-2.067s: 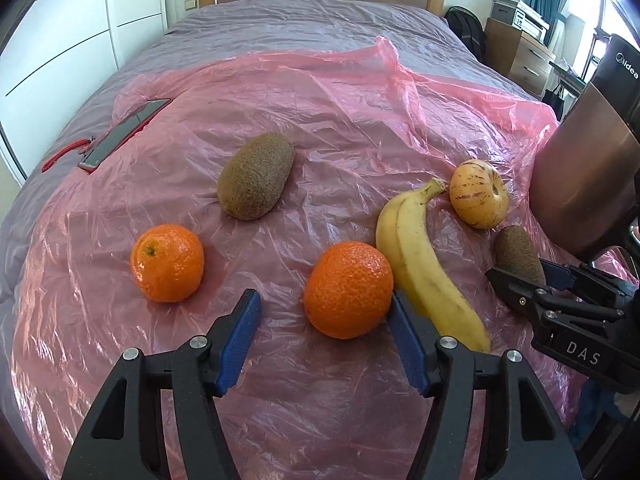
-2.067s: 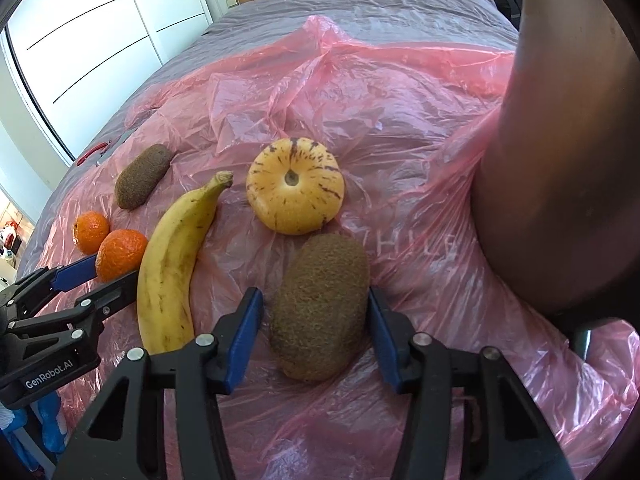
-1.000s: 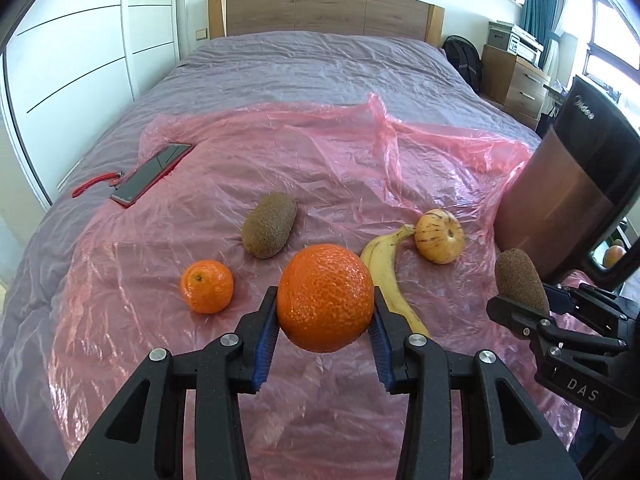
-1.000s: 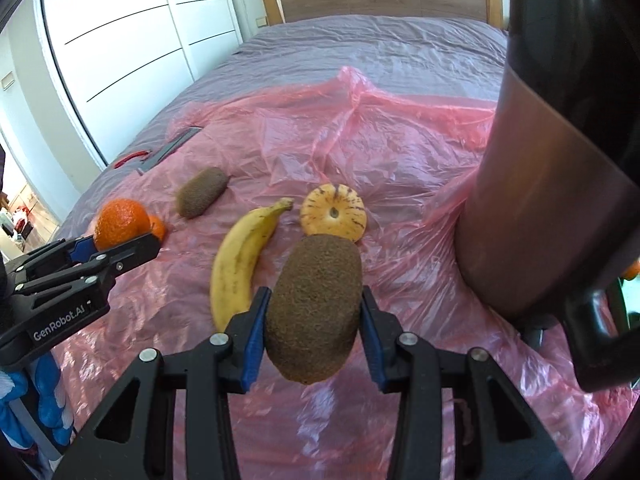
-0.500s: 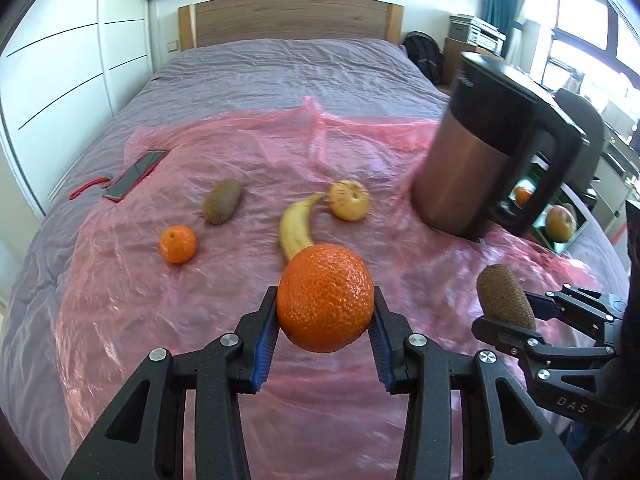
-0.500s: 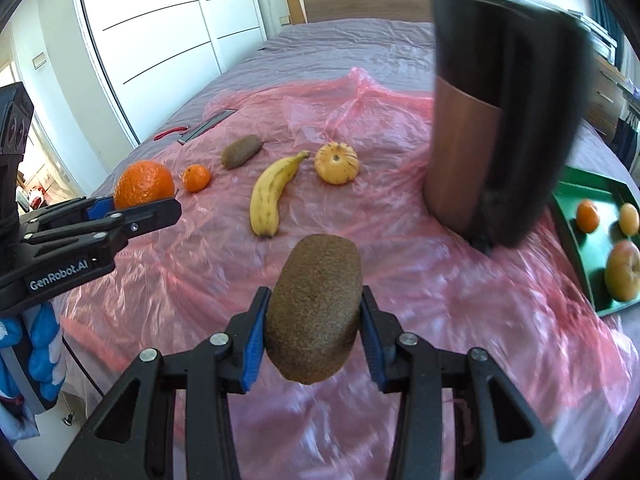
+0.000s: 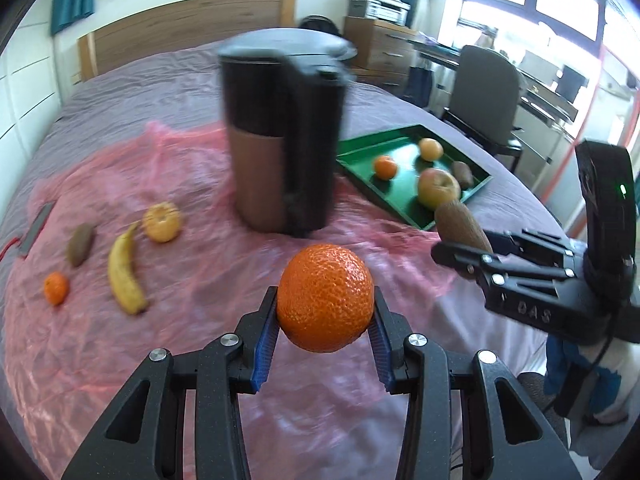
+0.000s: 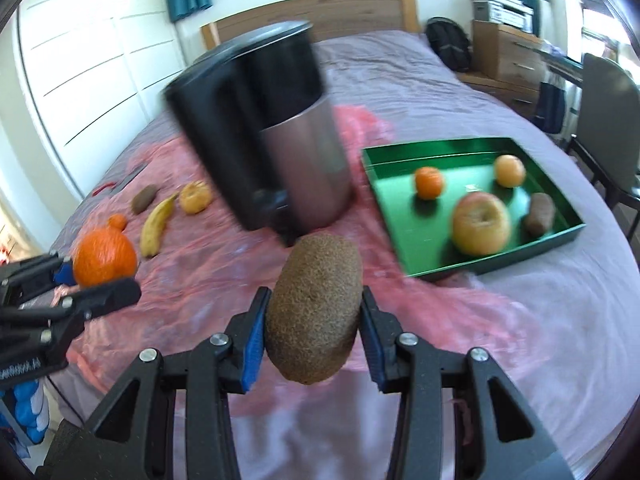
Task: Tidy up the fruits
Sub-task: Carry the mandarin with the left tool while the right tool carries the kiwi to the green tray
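My left gripper (image 7: 325, 320) is shut on a big orange (image 7: 325, 297) and holds it in the air above the pink plastic sheet (image 7: 180, 300). My right gripper (image 8: 313, 320) is shut on a brown kiwi (image 8: 314, 312), also in the air; that kiwi shows in the left wrist view (image 7: 460, 226). A green tray (image 8: 408, 236) on the right holds an apple (image 8: 480, 224), two small oranges, and a kiwi (image 8: 540, 208). On the sheet at the left lie a banana (image 7: 124, 276), a yellow striped fruit (image 7: 162, 222), a kiwi (image 7: 80, 246) and a small orange (image 7: 56, 288).
A tall black and copper kettle (image 7: 280, 140) stands on the bed between the loose fruit and the tray. A phone (image 7: 38, 226) lies at the sheet's far left. A chair (image 7: 484, 96) and drawers stand beyond the bed on the right.
Both grippers have swung right with their fruit. The kettle now sits in the middle of both views and the green tray has come fully into view. The loose fruit has slid to the left.
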Action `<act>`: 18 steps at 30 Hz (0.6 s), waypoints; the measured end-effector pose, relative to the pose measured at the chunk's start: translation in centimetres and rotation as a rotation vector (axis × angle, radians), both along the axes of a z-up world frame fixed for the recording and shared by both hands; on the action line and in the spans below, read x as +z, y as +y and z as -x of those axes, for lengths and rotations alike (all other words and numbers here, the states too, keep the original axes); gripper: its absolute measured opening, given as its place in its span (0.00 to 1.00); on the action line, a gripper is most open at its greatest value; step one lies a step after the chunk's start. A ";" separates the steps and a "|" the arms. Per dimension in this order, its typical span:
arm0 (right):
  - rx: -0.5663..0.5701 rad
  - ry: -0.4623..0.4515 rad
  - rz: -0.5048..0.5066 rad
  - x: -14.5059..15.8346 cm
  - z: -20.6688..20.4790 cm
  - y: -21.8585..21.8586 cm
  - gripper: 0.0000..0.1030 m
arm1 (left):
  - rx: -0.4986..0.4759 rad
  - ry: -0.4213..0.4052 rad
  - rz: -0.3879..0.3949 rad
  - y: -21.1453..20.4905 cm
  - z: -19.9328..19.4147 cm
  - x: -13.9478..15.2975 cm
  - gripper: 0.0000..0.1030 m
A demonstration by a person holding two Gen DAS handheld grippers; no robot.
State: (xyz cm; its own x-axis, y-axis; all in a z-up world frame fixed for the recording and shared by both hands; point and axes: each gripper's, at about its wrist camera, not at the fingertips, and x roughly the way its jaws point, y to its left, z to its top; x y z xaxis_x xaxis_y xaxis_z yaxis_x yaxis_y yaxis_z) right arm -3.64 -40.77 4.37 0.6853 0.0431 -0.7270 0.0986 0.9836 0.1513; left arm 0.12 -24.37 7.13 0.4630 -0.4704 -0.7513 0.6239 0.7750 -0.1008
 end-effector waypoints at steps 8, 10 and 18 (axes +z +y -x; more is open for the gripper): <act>-0.127 -0.052 0.044 1.0 -0.9 -9.7 0.33 | -0.113 0.001 0.009 -10.0 -0.8 0.1 0.36; -0.153 -0.069 0.054 1.0 -2.0 -11.8 0.33 | -0.125 -0.001 0.007 -11.8 -1.5 -0.1 0.36; -0.227 -0.121 0.061 -1.0 -7.3 -18.5 0.33 | -0.101 -0.013 -0.023 -17.7 -6.2 -2.5 0.36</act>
State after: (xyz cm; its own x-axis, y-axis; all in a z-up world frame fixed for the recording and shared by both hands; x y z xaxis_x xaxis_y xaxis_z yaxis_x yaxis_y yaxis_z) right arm 3.65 -59.31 3.33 0.7547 -0.1630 -0.6355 0.3025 0.9460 0.1167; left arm 6.34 -42.03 4.61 0.4235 -0.4983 -0.7566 0.7002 0.7099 -0.0757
